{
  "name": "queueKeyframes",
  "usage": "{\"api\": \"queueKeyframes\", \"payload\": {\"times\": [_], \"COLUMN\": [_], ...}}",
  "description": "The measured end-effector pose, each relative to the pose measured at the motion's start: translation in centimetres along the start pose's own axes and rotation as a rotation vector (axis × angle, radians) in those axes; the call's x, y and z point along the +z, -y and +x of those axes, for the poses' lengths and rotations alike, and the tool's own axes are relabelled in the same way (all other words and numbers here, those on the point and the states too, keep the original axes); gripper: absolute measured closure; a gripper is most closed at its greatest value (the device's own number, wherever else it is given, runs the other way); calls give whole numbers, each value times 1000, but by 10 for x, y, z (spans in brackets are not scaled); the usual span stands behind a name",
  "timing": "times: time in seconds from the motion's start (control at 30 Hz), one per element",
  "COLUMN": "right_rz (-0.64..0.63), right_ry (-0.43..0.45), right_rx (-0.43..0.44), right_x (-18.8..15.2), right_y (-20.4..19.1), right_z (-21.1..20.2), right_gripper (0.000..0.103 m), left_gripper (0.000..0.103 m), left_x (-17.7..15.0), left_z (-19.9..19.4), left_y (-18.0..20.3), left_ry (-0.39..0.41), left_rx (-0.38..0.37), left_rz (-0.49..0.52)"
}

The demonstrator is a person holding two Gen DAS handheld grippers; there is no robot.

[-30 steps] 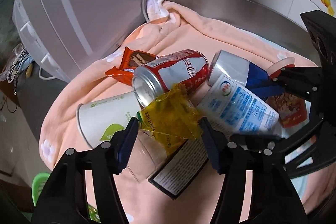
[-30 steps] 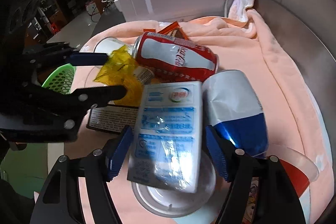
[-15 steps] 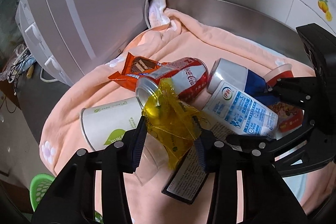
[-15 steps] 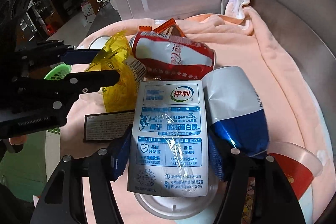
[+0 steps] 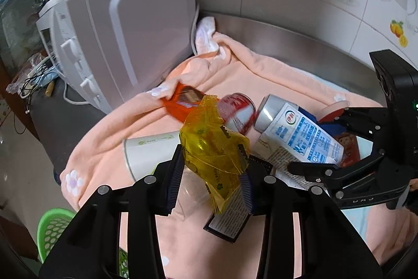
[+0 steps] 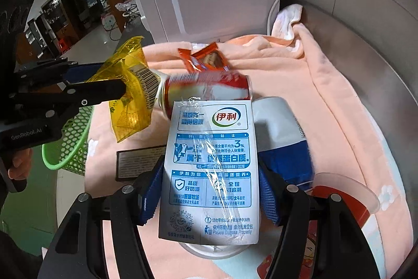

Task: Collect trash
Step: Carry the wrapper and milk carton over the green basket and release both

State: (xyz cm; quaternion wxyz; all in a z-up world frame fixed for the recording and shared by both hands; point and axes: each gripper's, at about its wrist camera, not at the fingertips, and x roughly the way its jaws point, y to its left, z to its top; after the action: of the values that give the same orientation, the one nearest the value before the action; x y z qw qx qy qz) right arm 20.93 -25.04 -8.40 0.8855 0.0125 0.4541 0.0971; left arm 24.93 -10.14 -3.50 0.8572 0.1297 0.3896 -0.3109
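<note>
A: My left gripper (image 5: 212, 175) is clamped on the yellow wrapper (image 5: 213, 148), centre frame, above the peach blanket (image 5: 274, 80).

B: And the right gripper (image 6: 210, 196)?

A: Clenched on the milk carton (image 6: 211, 164). Its own view shows the carton's long axis running straight up the frame, logo end away from me, base between the pads. The left view shows it lying diagonally at right. Only the right view shows the wrapper's barcode and the green basket (image 6: 70, 145) at lower left.
</note>
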Motion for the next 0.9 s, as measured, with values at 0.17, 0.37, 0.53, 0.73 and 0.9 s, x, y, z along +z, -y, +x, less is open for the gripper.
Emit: {"api": "queueKeyframes", "payload": {"times": [0.17,0.37,0.53,0.73,0.9], "right_rz": [-7,-39,-70,-113,-167], "right_ry": [25,48,55,48,39], "right_rx": [12,54,94,137,184], "right_x": [3,10,13,17,23], "right_y": [-7,-26,-48,-77,-110], "right_z": [-11,-19,-19,-14,-6], "right_gripper": [41,41,41,41,41], "left_gripper": [65,65,66,66,66], "left_x": [-5,-18,-34,-55,-74], "left_z": [-14,-39,-57,-72,-85], "left_y": [-12,-29,-47,-66,-86], "left_ry": [17,40,39,27,13], "left_rx": [9,52,107,163,212], "left_rz": [-46,-97,-132,-168,-204]}}
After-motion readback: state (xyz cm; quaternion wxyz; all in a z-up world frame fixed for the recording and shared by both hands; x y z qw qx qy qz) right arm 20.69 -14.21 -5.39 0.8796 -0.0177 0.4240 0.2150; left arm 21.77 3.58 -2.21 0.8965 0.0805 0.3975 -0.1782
